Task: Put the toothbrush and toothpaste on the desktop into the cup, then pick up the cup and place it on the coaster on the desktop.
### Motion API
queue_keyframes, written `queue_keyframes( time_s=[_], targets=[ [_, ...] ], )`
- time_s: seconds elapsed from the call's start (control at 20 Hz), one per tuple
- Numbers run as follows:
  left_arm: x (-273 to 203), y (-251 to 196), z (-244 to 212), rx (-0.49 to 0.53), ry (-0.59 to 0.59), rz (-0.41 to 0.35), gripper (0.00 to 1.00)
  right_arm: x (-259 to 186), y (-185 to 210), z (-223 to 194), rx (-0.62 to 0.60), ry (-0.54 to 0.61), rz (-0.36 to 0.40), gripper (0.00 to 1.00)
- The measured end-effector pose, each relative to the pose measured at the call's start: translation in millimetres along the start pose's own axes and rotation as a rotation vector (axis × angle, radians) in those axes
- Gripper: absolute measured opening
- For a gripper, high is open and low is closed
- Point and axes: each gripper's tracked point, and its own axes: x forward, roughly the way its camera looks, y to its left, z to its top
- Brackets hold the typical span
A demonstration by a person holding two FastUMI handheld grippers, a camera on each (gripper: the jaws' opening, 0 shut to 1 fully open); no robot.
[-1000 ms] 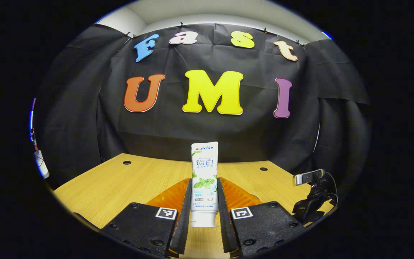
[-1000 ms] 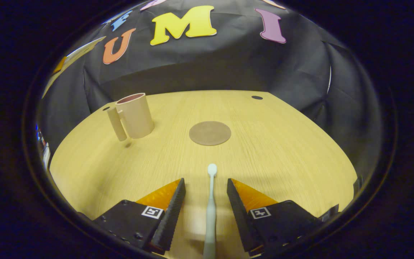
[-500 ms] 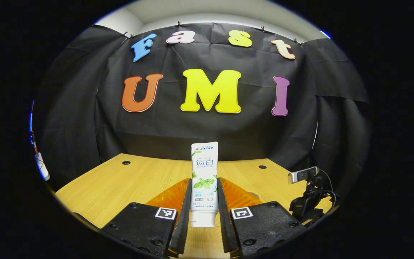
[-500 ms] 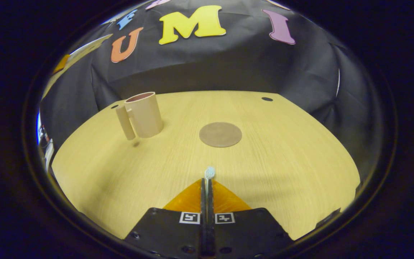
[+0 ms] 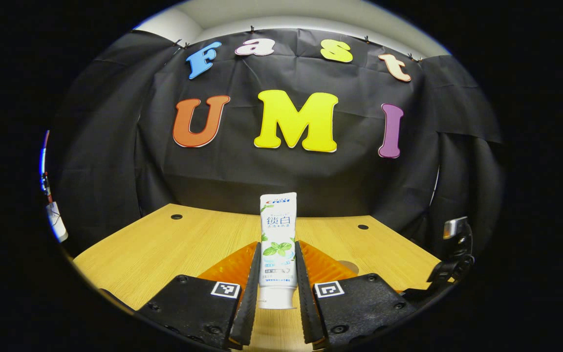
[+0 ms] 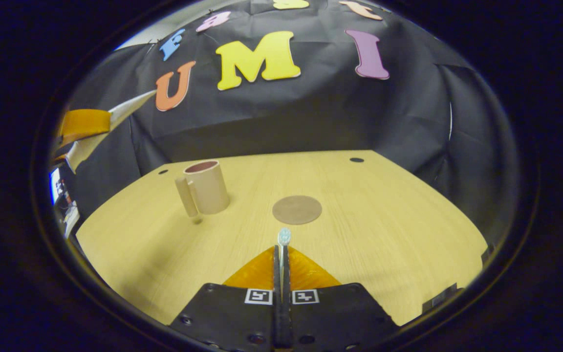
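A white toothpaste tube [image 5: 278,215] stands upright between my left gripper's [image 5: 277,245] fingers, which are shut on it above the wooden desk [image 5: 164,249]. In the right gripper view that same tube [image 6: 127,107] hangs high at the upper left. My right gripper [image 6: 280,248] is shut on the pale toothbrush, and only its head [image 6: 284,237] pokes out past the tips. A beige cup [image 6: 208,188] with a handle stands upright at the left. The round brown coaster [image 6: 296,209] lies ahead of the toothbrush, and its edge [image 5: 349,267] peeks past a finger.
A small camera on a black clamp [image 5: 453,254] sits at the desk's right edge. Cable holes [image 6: 357,160] mark the desk's far corners. Black cloth closes off the back and sides.
My right gripper shut on the toothbrush and lifted it off the desk, tilting upward. The left gripper with the toothpaste shifted slightly and now shows at the right view's upper left.
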Motion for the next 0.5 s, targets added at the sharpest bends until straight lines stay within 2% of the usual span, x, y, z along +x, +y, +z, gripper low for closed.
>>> queue_keyframes(
  time_s=[0.5],
  targets=[
    [4.3,8.9,-3.0,-0.025,0.013,0.013,0.41,-63.1,12.8,68.0,-0.090,-0.326,0.004,0.00]
  ],
)
